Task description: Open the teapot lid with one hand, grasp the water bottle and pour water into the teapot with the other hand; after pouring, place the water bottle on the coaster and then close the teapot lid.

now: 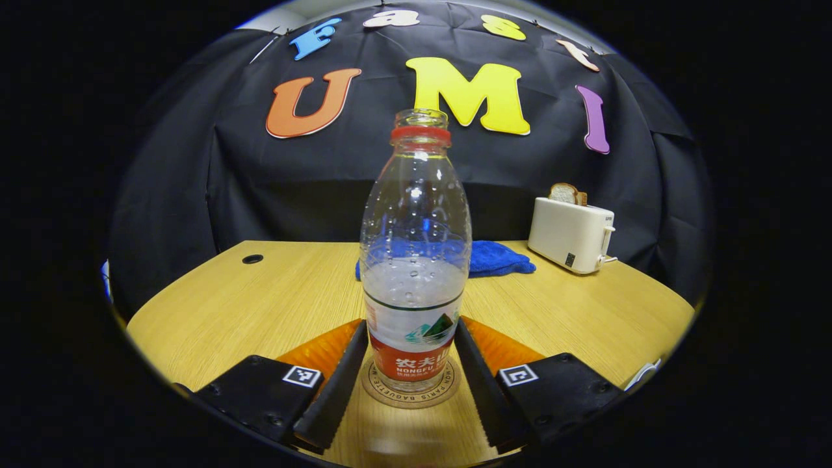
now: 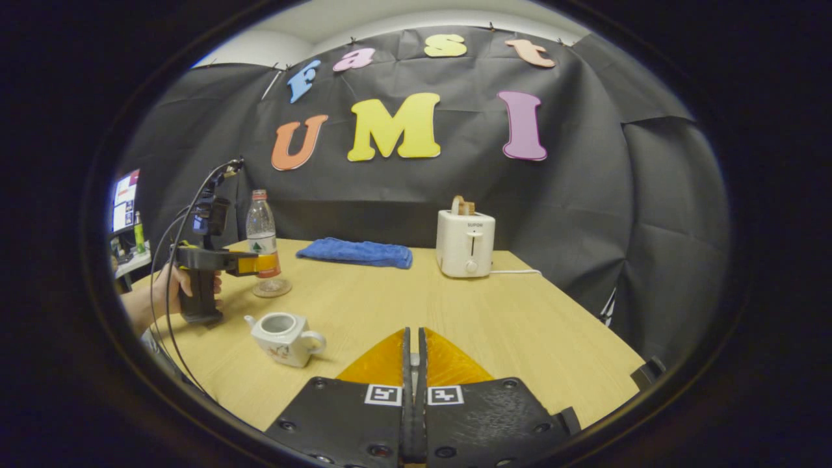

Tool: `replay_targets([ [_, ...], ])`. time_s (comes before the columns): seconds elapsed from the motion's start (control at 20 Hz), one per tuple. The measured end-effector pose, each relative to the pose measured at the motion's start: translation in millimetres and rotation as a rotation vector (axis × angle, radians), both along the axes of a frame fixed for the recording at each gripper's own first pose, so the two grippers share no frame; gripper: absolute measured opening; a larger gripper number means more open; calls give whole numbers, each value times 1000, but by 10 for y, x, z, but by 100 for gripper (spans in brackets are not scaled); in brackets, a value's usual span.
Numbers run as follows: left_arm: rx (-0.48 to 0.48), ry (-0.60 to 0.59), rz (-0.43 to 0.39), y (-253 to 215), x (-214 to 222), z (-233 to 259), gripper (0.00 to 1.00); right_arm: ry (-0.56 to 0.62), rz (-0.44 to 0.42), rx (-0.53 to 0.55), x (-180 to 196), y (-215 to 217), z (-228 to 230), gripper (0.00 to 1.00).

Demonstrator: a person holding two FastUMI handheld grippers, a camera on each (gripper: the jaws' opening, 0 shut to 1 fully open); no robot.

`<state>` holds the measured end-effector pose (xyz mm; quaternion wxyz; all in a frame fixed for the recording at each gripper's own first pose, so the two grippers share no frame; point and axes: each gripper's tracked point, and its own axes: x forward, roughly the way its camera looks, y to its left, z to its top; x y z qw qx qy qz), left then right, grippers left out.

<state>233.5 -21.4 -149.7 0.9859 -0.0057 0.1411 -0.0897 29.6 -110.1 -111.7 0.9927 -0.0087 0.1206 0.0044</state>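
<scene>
A clear water bottle (image 1: 415, 260), uncapped and about half full, stands upright on a round coaster (image 1: 411, 395). My left gripper (image 1: 413, 331) has a finger against each side of its label. In the right gripper view the same bottle (image 2: 261, 227) stands on the coaster (image 2: 273, 288) at the table's left, with the left gripper (image 2: 263, 263) on it and a hand (image 2: 166, 286) holding the gripper's grip. The white teapot (image 2: 284, 338) sits lidless nearer to me. My right gripper (image 2: 414, 335) hovers above the table, shut on a small pale piece, apparently the teapot lid's knob.
A white toaster (image 2: 465, 244) with a bread slice in it stands at the back, its cord trailing right. A folded blue cloth (image 2: 356, 252) lies behind the bottle. A cable hole (image 1: 252, 259) marks the table's far left. A monitor (image 2: 123, 198) sits beyond the left edge.
</scene>
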Motion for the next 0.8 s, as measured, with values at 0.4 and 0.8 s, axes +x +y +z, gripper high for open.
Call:
replay_targets([
  [0.4, -18, 35, -11, -9, -104, -34, 100, -1, 11, 2, -14, 64, 1, 0],
  [0.8, -84, 39, 55, 409, -852, 166, 100, -77, 154, 17, 206, 739, 316, 0],
])
